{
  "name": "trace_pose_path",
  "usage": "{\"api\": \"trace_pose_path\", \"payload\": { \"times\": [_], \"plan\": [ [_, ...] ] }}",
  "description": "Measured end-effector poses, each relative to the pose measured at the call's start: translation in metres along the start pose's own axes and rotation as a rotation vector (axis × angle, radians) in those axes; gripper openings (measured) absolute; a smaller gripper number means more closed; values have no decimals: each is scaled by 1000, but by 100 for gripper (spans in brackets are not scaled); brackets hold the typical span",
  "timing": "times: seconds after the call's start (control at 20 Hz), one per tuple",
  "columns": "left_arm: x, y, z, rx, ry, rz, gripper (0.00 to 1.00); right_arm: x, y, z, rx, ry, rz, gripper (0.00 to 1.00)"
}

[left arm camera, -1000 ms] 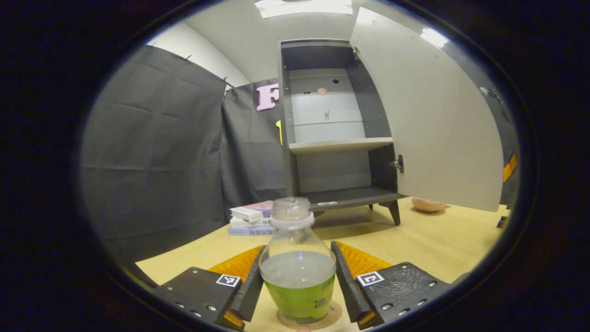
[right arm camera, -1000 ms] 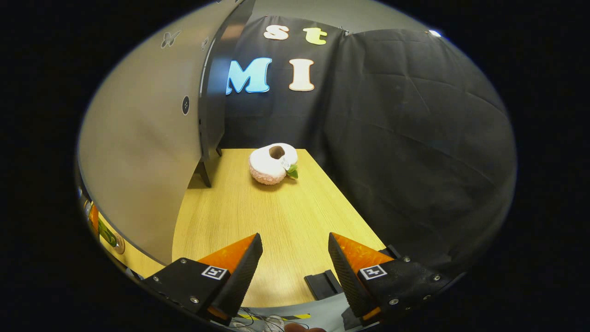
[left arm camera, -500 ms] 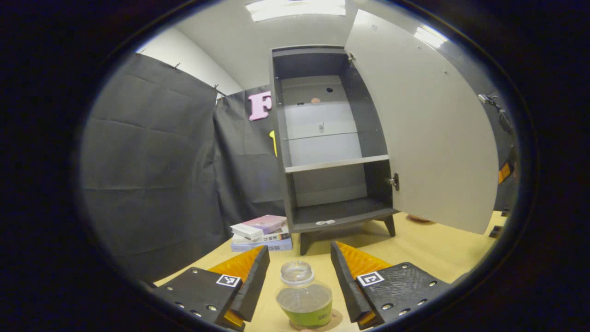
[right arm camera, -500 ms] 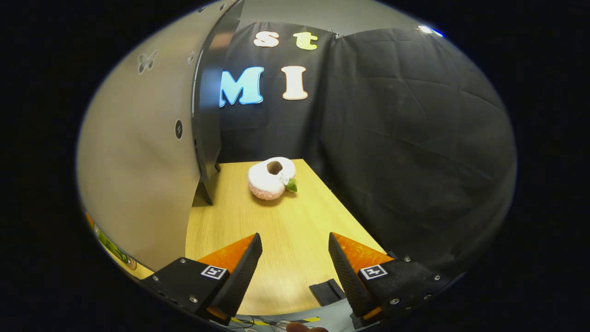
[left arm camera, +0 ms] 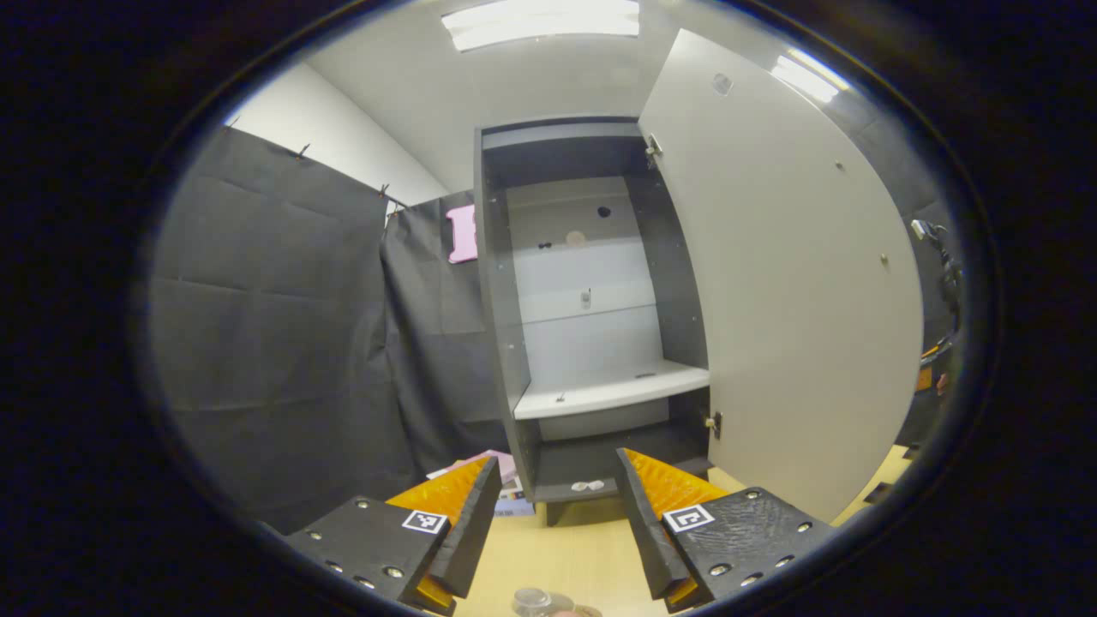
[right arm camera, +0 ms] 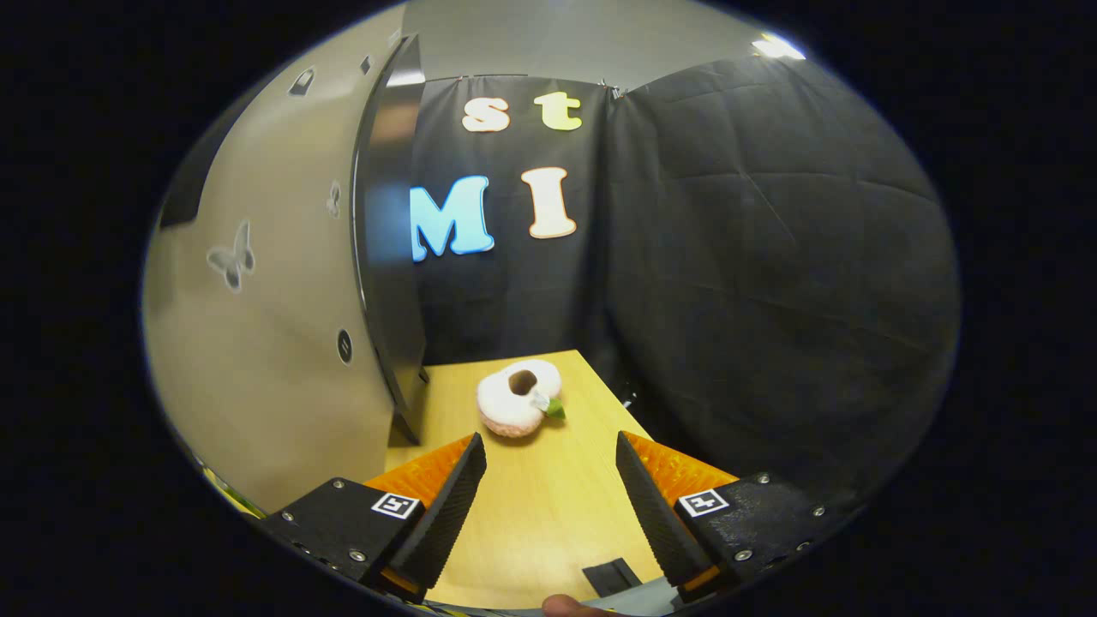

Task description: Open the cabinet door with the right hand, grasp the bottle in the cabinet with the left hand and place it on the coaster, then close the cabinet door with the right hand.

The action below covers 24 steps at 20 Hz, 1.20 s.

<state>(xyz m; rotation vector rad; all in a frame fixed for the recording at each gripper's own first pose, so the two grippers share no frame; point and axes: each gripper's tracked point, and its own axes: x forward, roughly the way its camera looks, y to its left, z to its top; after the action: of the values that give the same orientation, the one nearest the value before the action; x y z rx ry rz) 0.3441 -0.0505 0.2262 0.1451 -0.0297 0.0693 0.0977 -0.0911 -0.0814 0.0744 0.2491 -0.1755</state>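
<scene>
Cabinet door (left arm camera: 788,291) open, both grippers empty
Left gripper (left arm camera: 557,514) spread wide above the bottle (left arm camera: 538,602); right gripper (right arm camera: 548,506) open beside the door

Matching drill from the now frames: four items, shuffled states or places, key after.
Items:
1. cabinet door
2. left gripper
3. plush toy
4. books

States or places:
A. on the table right of the cabinet
B. by the cabinet's left foot
C. swung open
D. fingers apart, holding nothing

Pairs: 1-C, 2-D, 3-A, 4-B
</scene>
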Motion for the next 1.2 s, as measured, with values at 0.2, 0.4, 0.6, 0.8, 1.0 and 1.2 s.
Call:
{"api": "trace_pose_path", "payload": {
  "times": [0.2, 0.4, 0.6, 0.8, 1.0, 1.2],
  "plan": [
    [3, -23, 58, -18, -29, -14, 82, -7, 20, 74, 59, -129, 146, 94],
    [-1, -33, 73, -53, 31, 39, 82, -28, 49, 99, 54, -98, 316, 95],
    [1, -34, 63, -56, 86, 68, 76, -58, 63, 127, -6, -157, 404, 95],
    [0, -38, 63, -55, 75, 27, 76, -90, 87, 136, -58, -199, 436, 95],
    [-1, -40, 64, -75, 61, -21, 76, -104, 93, 133, -109, -235, 350, 94],
    [0, -40, 59, -77, 69, -13, 76, -109, 104, 129, -106, -220, 302, 93]
  ]
}}
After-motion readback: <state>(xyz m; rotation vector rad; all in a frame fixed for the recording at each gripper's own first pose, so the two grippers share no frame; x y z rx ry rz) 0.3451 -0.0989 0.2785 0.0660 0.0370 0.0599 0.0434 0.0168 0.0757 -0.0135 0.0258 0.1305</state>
